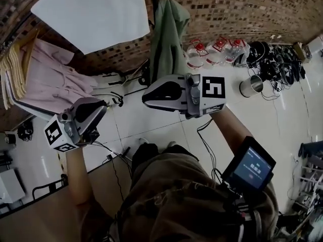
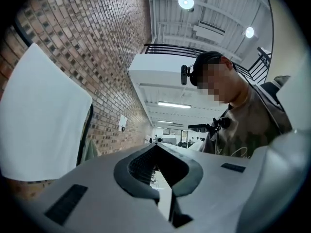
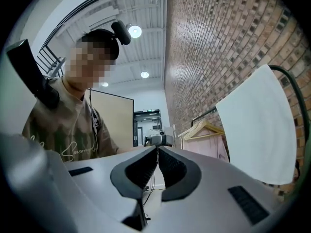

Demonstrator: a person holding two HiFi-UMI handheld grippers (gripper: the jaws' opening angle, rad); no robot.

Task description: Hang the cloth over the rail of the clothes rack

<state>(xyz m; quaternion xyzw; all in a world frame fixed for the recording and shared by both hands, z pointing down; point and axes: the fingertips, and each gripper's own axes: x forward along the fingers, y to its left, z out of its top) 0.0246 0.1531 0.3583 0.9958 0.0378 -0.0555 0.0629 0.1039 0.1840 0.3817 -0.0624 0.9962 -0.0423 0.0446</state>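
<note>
A white cloth (image 1: 91,14) hangs spread out in front of the brick wall at the top left; it also shows in the left gripper view (image 2: 39,115) and the right gripper view (image 3: 260,125), where a dark rail (image 3: 295,89) curves along its edge. A green cloth (image 1: 169,34) hangs from a dark pole to its right. My left gripper (image 1: 100,110) is held low at the left with its jaws (image 2: 155,145) shut and empty. My right gripper (image 1: 146,97) is in mid-frame below the green cloth, its jaws (image 3: 157,148) also shut on nothing. Neither gripper touches a cloth.
Pink garments on wooden hangers (image 1: 43,79) fill the left side. Water jugs with red caps (image 1: 217,49), a metal can (image 1: 250,85) and a heap of cables (image 1: 280,59) stand on the tiled floor at the right. A small screen (image 1: 251,169) sits at the person's waist.
</note>
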